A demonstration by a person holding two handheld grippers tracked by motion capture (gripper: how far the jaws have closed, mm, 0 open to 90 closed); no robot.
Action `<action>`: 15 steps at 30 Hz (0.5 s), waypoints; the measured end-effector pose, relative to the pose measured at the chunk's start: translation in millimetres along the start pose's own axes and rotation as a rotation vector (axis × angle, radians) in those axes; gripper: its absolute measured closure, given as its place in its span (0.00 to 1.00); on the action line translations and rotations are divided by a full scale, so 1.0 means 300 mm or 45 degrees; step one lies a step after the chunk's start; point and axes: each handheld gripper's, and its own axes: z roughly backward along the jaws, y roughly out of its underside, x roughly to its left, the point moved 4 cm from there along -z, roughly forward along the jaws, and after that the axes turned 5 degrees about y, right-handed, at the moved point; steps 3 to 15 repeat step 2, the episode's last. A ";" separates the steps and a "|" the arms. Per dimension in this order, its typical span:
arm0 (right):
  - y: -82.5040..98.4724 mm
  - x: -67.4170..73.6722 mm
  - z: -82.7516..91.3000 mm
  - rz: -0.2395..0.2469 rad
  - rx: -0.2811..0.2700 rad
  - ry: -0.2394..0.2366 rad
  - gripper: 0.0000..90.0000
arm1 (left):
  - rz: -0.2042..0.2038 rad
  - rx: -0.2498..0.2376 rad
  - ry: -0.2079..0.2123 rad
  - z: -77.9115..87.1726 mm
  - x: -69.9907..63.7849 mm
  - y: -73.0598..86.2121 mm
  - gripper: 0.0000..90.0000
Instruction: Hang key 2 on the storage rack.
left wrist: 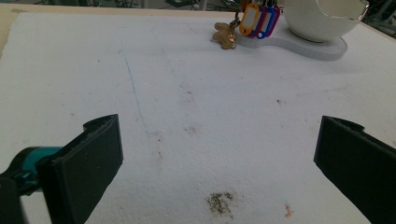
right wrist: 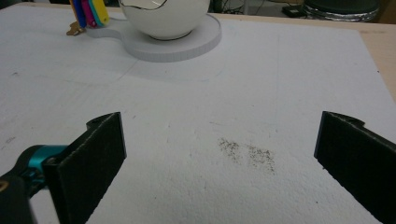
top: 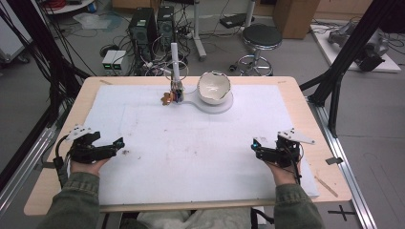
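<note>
Jaws on both grippers stand wide apart with nothing between them. Two grippers, one in each hand: the left gripper (top: pixel 119 143) rests low at the near left of the white mat (top: pixel 200 157), the right gripper (top: pixel 254 145) at the near right, well apart from each other and both pointing inward. Each hovers just over the mat's bare surface, close to a dark smudge.

Far across the mat from both sits one white bowl (top: pixel 214 87) with a jagged, broken-looking rim, standing on one flat white base (top: pixel 224 106). Just left of the bowl, on the narrow end of that base, rises one white post (top: pixel 175 61). At the foot of the post hangs a bunch of key tags (left wrist: pixel 259 21); I count three from the left gripper view, orange, purple and blue, though more may be hidden. One brass-coloured charm (left wrist: pixel 225 36) lies touching the mat just left of the tags.

One mat covers most of the wooden worktop (top: pixel 62 143).
</note>
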 end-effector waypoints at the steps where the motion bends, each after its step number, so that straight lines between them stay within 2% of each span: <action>1: 0.001 0.001 0.000 -0.007 0.004 -0.002 0.01 | 0.001 0.001 0.002 0.001 0.001 0.000 0.02; 15: 0.001 -0.001 -0.001 -0.002 0.001 -0.001 0.01 | 0.004 -0.002 0.001 0.002 0.002 -0.001 0.02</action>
